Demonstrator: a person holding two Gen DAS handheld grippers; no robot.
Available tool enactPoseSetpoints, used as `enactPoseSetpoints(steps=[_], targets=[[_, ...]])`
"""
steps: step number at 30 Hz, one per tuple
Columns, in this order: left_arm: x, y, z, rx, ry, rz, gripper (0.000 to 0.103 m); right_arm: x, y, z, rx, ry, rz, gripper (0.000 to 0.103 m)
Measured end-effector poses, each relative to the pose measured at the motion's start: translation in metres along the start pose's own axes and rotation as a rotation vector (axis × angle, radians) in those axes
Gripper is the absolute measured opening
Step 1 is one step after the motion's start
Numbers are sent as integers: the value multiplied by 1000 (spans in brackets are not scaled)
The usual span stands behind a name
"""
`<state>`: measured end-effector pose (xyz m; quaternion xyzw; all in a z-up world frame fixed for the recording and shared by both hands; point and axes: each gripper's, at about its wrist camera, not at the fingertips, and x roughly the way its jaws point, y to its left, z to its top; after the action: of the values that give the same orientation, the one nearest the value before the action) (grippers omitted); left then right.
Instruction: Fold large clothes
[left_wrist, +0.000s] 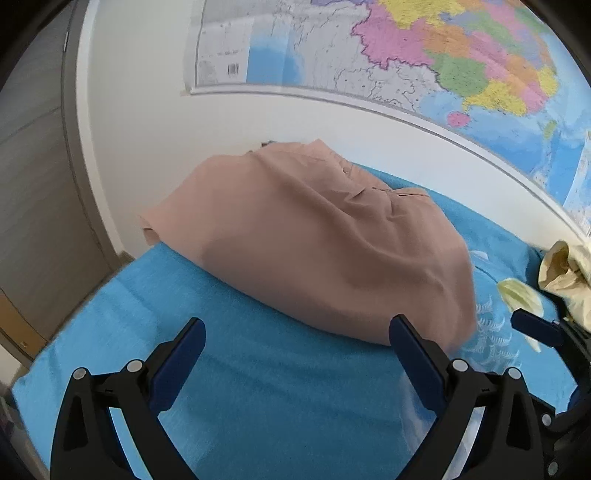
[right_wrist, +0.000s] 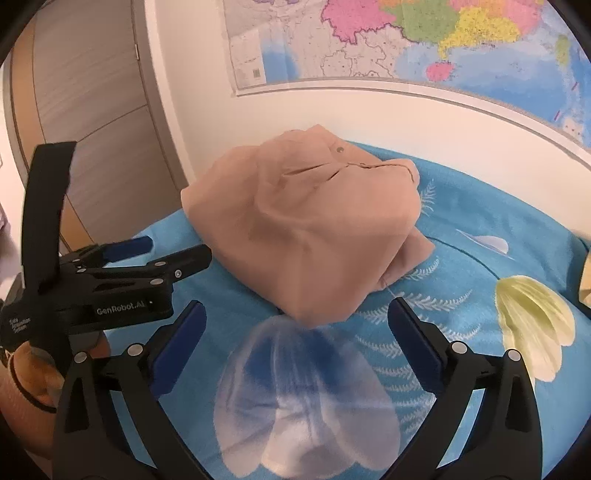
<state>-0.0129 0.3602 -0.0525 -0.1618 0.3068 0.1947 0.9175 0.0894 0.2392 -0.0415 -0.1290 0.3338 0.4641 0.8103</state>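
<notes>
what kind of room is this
Probably a bedroom at home: a bed with a blue printed cover holds a folded tan garment, a big map hangs on the wall, and a wooden door stands at left.

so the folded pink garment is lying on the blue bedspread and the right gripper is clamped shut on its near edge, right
Not quite. The folded pink garment does lie on the blue bedspread, but the right gripper is open, its fingers clear of the near edge and holding nothing, as the right wrist view shows.

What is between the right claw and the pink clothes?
Only bare blue sheet with printed white ferns and a pale flower. The right claw stands open just short of the folded pink clothes, touching nothing. The right wrist view shows it.
</notes>
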Motion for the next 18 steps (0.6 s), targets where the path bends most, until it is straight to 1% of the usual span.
enactPoseSetpoints(steps=[3,9,15,18], targets=[[-9,-3,-7,6,-7,13,96,-6,1,-5,8,-6,0,97],[-21,0,-17,-30,-12,18,96,-17,5,-16,19,-11,-5,97],[-31,-2,-25,-10,-17,51,96,-24,6,-23,42,-25,7,97],[-35,-4,-26,-12,-19,28,96,-29,9,-26,41,-44,6,97]])
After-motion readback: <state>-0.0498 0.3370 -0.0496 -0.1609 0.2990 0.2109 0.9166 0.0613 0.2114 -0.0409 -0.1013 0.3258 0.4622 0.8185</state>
